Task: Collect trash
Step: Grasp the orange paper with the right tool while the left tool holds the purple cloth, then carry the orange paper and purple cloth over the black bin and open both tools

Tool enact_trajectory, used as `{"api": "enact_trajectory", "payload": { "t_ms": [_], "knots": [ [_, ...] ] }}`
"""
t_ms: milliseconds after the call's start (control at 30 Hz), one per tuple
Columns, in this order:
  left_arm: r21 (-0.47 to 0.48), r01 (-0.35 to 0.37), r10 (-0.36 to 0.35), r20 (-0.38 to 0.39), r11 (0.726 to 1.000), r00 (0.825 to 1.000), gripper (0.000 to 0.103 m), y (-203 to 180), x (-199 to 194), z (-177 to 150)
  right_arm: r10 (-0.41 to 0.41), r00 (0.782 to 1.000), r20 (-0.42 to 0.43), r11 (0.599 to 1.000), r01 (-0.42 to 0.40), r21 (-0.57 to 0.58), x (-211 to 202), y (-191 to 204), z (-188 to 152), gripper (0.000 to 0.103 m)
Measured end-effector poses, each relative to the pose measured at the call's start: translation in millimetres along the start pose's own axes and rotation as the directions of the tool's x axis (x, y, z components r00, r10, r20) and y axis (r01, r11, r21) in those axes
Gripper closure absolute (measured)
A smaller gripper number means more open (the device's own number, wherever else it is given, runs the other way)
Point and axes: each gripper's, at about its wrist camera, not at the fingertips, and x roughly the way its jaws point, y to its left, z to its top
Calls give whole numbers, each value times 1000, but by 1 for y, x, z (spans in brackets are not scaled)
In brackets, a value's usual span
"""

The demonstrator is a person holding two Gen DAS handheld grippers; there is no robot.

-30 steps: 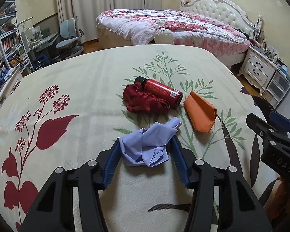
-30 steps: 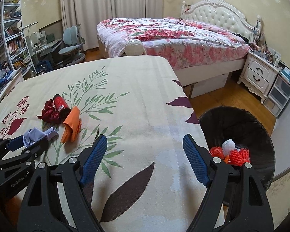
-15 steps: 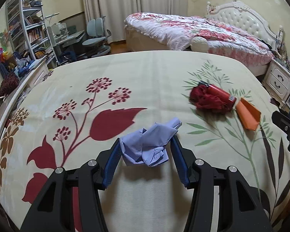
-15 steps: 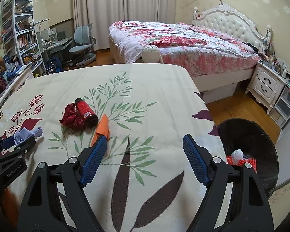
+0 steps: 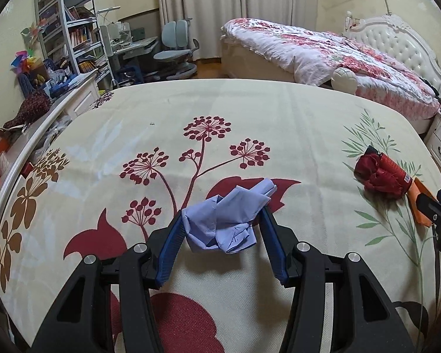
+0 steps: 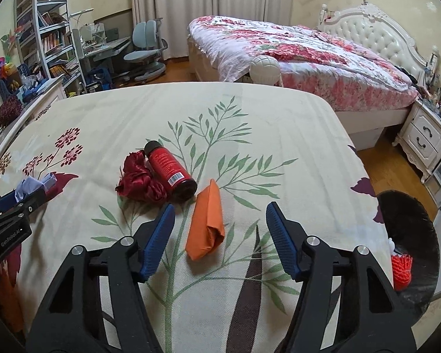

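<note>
Orange paper (image 6: 206, 223), folded into a long wedge, lies just ahead of our right gripper (image 6: 217, 229) on the flowered bedspread (image 6: 250, 123), a little left of the midline between the wide-spread jaws. Its long axis runs nearly straight away from us, tilted slightly to the right at the far end, so the jaws stand either side of its narrow width, not its length. We judge that this is what the coming move depends on: the right gripper need only go forward and down, then close across the paper.

Beyond the paper and to the left, a red can (image 6: 170, 170) lies on its side with a crumpled dark red cloth (image 6: 138, 181) touching it.

Our left gripper (image 5: 220, 229), off to the left of the right one, is clamped on a crumpled pale blue glove (image 5: 223, 223), held just above the bedspread. From it, the can and cloth lie well off to the right, so the right gripper is clearly the nearer to the paper.

Low on the right, beside the bed's edge, the black bin (image 6: 408, 235) already holds some red and white scraps.
</note>
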Motion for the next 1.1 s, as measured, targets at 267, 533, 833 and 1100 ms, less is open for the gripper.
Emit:
{"api": "enact_trajectory", "payload": {
  "t_ms": [267,533,833,1100],
  "knots": [
    [-6,15,-15,-5,1000,1000,51,1,1,-1,14,999,-42,1000,-15,-14,8,8,-7,81],
    [-3,21,-21,1,1000,1000,51,-1,-5,-4,14,999,-34,1000,-14,6,0,2,-13,82],
    [7,72,-72,15,997,997,51,-23,-20,-8,-10,1000,-4,999,10,34,-22,-21,-22,82],
    [62,141,-144,44,988,989,51,-66,-40,-10,-64,998,25,995,62,81,-44,-56,-32,82]
  ]
}}
